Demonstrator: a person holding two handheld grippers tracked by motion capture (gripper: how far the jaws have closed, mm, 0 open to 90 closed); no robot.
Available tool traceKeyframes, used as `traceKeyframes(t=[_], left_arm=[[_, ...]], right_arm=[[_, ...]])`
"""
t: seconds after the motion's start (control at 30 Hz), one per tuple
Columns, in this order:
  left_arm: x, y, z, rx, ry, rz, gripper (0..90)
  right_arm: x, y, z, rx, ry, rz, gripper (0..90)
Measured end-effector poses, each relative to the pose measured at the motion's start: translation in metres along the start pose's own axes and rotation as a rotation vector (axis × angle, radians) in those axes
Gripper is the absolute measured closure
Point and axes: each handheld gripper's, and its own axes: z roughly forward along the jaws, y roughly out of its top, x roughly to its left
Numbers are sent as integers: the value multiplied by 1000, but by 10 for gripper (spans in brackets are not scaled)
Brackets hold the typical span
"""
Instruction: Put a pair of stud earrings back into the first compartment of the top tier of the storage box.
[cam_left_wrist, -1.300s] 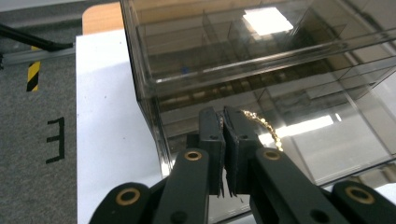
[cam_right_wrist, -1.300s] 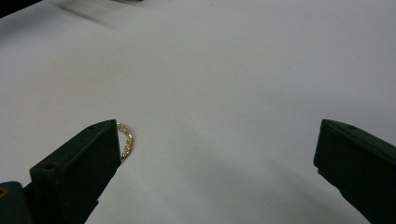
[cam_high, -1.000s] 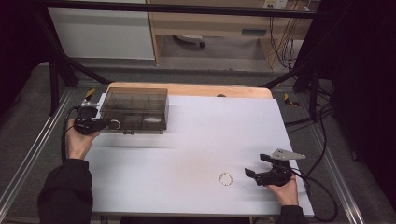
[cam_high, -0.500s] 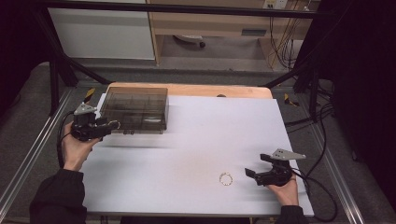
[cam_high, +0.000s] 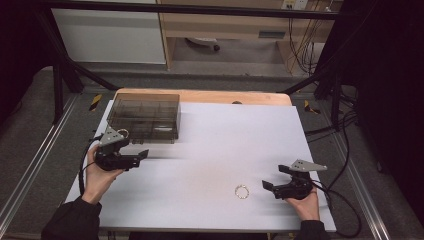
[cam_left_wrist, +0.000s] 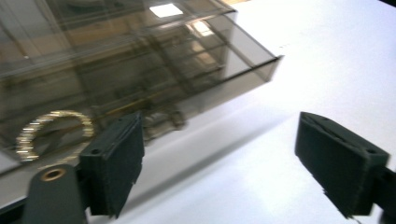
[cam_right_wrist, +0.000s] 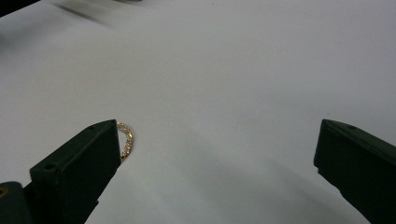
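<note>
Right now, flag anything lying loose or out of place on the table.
One gold bracelet lies loose on the white table, just off the open right tongs. Another ring-shaped piece shows at the smoky compartment box, near the open left tongs. Nothing looks spilled or damaged.

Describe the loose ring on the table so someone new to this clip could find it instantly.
On the white table, look toward the near right part, just left of the right gripper. The ring lies flat there: a small gold beaded loop, alone on bare surface, far from the smoky plastic box.
</note>
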Motion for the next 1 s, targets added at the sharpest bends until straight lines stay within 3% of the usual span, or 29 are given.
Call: traceKeyframes(t=[0.37, 0.7, 1.0], left_arm=[[-48, -6, 31, 31, -72, 70, 50], [-92, 0, 60, 66, -145, 127, 36], [-131, 6, 84, 70, -214, 135, 37]], right_arm=[[0, 0, 0, 2, 0, -2, 10], [0, 0, 0, 2, -1, -3, 10], [0, 0, 0, 2, -2, -7, 10]])
